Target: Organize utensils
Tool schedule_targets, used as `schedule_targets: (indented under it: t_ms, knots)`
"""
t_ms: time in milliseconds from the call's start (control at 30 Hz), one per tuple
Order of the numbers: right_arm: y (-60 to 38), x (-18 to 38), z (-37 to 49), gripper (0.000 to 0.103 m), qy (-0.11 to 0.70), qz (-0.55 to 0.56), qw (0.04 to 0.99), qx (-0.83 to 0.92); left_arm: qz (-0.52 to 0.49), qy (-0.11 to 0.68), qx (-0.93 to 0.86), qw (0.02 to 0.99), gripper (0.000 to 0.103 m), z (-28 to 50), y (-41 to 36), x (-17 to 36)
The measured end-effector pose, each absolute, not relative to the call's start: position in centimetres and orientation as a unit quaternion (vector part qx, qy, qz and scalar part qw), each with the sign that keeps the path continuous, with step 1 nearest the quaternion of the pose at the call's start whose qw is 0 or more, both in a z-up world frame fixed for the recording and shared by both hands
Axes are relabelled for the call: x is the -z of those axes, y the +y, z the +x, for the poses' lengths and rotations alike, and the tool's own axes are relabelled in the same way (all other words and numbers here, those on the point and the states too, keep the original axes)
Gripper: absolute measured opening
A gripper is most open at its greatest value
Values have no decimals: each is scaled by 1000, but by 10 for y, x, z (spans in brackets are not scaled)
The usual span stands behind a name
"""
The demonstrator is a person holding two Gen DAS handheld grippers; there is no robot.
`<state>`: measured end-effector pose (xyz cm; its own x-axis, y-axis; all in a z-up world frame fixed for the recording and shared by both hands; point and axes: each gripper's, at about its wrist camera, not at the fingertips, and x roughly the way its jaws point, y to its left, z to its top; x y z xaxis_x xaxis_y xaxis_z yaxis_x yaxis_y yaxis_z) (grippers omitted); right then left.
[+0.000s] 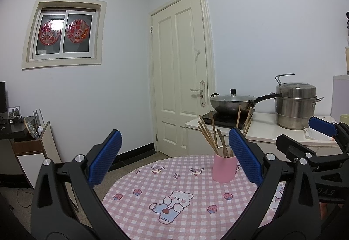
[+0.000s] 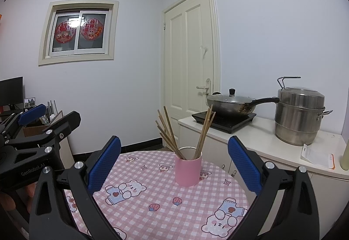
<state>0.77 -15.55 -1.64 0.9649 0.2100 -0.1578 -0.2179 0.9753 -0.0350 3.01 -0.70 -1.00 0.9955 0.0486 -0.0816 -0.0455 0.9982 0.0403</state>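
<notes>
A pink cup (image 1: 224,168) (image 2: 188,169) stands upright on the round table with the pink checked cloth (image 1: 174,176) (image 2: 152,187). Several wooden chopsticks (image 1: 207,135) (image 2: 169,131) stand in it, fanned out. My left gripper (image 1: 174,159) is open and empty, held above the table, with the cup just left of its right finger. My right gripper (image 2: 174,163) is open and empty, with the cup ahead between its fingers. Each gripper shows at the edge of the other's view.
A white counter (image 2: 272,142) stands right of the table with an induction hob, a lidded wok (image 2: 231,104) and a steel steamer pot (image 2: 298,115). A closed door (image 2: 192,61) is behind. A dark desk with a monitor (image 2: 11,91) is at the left.
</notes>
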Motion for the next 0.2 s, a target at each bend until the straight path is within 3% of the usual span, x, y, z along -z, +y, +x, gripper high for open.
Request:
schedule_targets:
  t_ms: [200]
  knots:
    - [-156,18,10,95,80,-25,991,-108,19,46,-20,999,97,33,-5,12]
